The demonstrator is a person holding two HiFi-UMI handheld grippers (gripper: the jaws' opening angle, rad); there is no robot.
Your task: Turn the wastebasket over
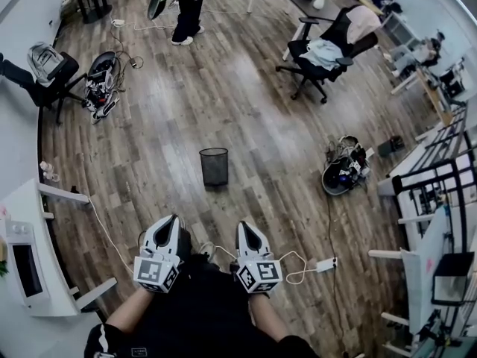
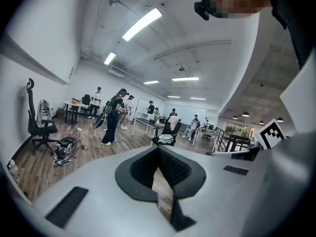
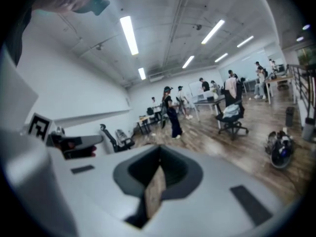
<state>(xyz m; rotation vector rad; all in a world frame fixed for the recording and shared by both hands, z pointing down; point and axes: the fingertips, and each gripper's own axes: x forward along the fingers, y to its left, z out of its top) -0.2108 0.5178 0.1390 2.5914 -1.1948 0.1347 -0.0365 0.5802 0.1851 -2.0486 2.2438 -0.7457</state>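
The wastebasket (image 1: 214,166) is a black mesh bin that stands upright, mouth up, on the wooden floor in the middle of the head view. My left gripper (image 1: 173,219) and right gripper (image 1: 245,227) are side by side at the bottom of that view. Both point towards the bin and are well short of it. Each has its jaws shut with nothing between them. In the left gripper view my left gripper (image 2: 159,148) shows closed jaws, as does my right gripper (image 3: 159,150) in the right gripper view. Neither gripper view shows the bin.
A bag of gear (image 1: 343,166) lies right of the bin. A white cable and power strip (image 1: 326,263) lie by my right gripper. A white desk (image 1: 33,222) is at the left, desks and racks at the right. An office chair (image 1: 322,53) and a standing person (image 1: 188,10) are farther off.
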